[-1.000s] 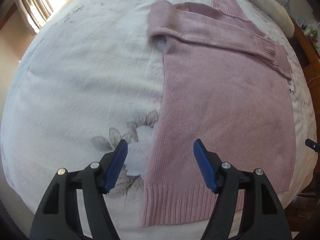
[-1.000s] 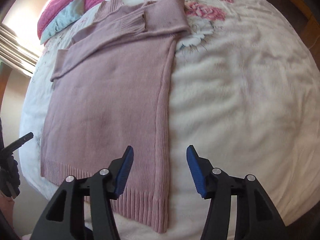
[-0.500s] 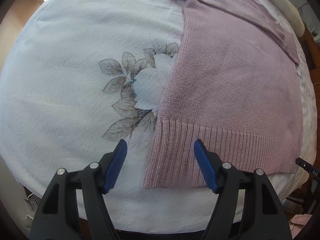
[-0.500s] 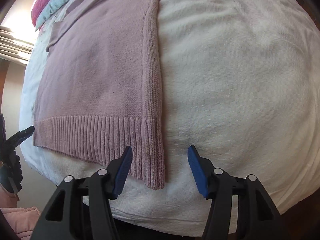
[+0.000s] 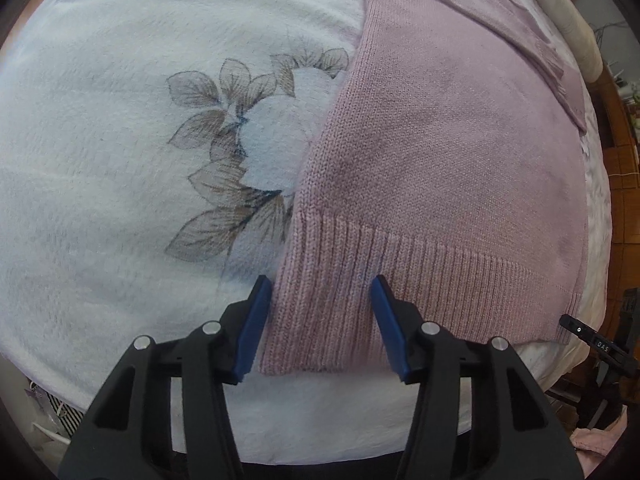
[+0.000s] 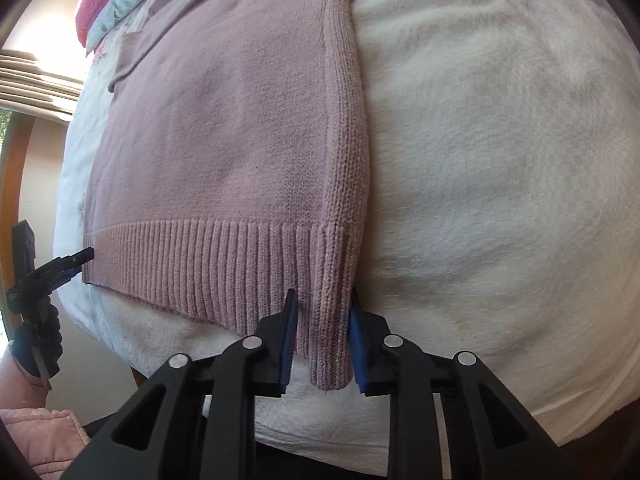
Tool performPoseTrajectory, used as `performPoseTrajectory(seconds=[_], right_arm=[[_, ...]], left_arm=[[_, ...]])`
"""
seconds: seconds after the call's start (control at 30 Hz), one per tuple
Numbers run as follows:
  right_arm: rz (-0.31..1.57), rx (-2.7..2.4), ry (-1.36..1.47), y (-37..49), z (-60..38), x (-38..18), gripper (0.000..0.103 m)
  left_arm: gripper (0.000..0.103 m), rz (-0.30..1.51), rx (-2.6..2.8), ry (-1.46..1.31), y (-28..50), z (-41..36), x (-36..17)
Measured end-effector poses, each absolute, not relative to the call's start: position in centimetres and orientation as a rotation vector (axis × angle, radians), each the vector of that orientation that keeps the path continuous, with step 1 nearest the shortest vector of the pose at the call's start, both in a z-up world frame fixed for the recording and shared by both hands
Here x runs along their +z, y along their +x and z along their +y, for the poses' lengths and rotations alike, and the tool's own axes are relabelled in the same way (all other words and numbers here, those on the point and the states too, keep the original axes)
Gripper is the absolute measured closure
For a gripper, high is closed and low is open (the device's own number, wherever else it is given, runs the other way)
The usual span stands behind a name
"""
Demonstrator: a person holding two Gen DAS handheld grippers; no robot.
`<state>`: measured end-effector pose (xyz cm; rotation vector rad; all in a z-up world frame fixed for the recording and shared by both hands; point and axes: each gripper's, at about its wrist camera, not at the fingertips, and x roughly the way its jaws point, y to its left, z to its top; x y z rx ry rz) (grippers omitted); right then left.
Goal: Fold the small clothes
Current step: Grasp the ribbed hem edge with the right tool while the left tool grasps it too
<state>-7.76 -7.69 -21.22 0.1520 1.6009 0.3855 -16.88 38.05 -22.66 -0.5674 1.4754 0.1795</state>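
Faintly, "DAS" on right gripper, sweater (pink)

A bedroom in a home: a bed spread with a white floral-print blanket; pink and pale blue pillows at its head; slatted window blinds glowing with daylight; wooden furniture alongside.

I see the bed, its white floral cover filling the frame, with a pink sweater lying flat at right.
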Motion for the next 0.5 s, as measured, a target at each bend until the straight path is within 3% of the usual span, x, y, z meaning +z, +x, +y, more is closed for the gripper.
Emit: performPoseTrajectory(seconds=[0.2,0.4,0.5], right_arm=[[1.623,0.397,0.158,-8.1,-7.8,-21.6,0.076],[1.618,0.437,0.193,-8.3,-8.1,-21.2,0.091],[1.603,0.481,0.256,-8.1,-8.7,-20.0,0.092]], left_arm=[[0.053,1.479,0.174,-0.571,-17.3,37.7,-22.7],[0.090,1.460,0.152,-0.609,-17.8,37.3,-21.7],[0.094,1.421,0.126,-0.707,-17.8,38.5,-21.4]])
